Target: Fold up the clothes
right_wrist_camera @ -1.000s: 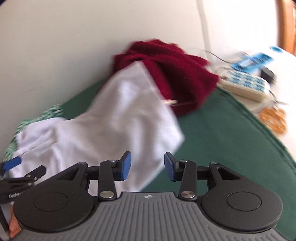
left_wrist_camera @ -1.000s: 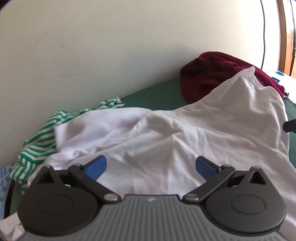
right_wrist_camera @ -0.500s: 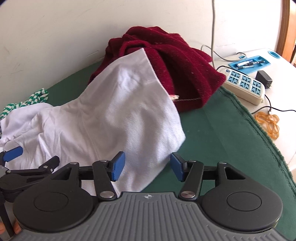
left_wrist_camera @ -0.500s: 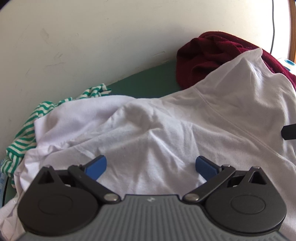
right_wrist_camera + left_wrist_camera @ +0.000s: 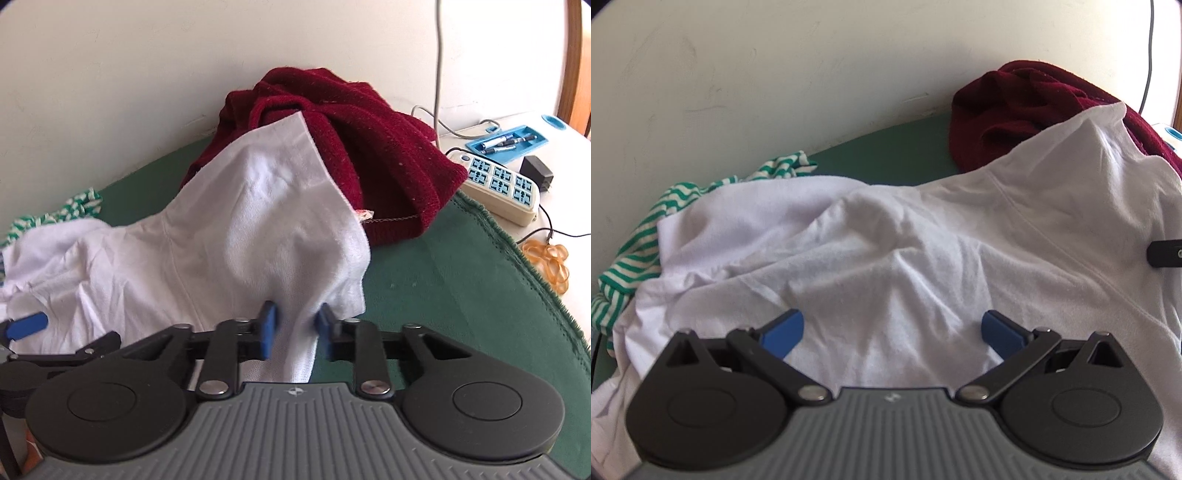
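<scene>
A crumpled white garment (image 5: 923, 240) lies on the green table cover (image 5: 886, 155). My left gripper (image 5: 892, 330) is open just above its middle, with nothing between the blue pads. In the right wrist view the white garment (image 5: 221, 229) drapes up onto a maroon sweater (image 5: 351, 129). My right gripper (image 5: 295, 328) has its pads pressed in on the garment's near right corner, and the cloth is bunched between them. One of the left gripper's blue fingertips (image 5: 26, 325) shows at the left edge.
A green-and-white striped garment (image 5: 635, 258) lies at the left by the wall. Right of the green table cover (image 5: 443, 288) sit a power strip (image 5: 498, 184), a blue pen tray (image 5: 506, 142), a black adapter and rubber bands (image 5: 550, 258).
My right gripper has moved forward onto the garment's corner and its jaws have narrowed around the cloth. The left gripper has shifted slightly closer over the white garment and stays open.
</scene>
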`<control>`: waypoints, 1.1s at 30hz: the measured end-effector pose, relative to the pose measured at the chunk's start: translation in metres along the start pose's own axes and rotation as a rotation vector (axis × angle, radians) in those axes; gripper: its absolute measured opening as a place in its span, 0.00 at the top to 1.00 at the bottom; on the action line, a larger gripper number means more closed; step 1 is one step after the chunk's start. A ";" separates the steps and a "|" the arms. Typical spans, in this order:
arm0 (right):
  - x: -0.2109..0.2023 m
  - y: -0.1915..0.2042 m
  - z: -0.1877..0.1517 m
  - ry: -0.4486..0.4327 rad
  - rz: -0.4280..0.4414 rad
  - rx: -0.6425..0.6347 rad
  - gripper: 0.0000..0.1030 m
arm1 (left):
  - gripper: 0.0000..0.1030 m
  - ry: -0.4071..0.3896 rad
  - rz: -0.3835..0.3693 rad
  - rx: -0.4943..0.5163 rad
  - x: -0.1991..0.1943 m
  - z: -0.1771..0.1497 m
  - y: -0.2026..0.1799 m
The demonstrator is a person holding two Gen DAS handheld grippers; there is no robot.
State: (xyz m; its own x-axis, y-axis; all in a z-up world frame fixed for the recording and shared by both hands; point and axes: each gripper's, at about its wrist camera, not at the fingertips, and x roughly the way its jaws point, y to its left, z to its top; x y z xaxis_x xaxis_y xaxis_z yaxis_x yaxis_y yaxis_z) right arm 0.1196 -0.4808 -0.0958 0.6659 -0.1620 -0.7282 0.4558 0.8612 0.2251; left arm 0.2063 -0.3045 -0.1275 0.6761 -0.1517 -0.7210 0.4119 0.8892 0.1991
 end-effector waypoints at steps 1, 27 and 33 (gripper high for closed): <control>-0.001 -0.001 0.000 -0.007 0.002 0.004 0.82 | 0.00 0.005 -0.002 -0.003 0.000 0.000 0.000; -0.026 0.055 -0.010 -0.264 0.079 -0.354 0.94 | 0.00 0.001 -0.026 -0.014 -0.010 0.007 0.024; -0.022 0.095 -0.027 -0.271 0.194 -0.594 0.94 | 0.00 -0.025 -0.005 -0.016 -0.028 0.001 0.074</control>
State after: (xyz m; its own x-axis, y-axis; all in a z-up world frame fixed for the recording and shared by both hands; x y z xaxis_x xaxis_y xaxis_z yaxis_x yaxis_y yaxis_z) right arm 0.1319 -0.3826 -0.0760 0.8623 -0.0263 -0.5057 -0.0372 0.9927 -0.1150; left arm 0.2187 -0.2347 -0.0916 0.6892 -0.1667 -0.7051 0.4054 0.8953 0.1845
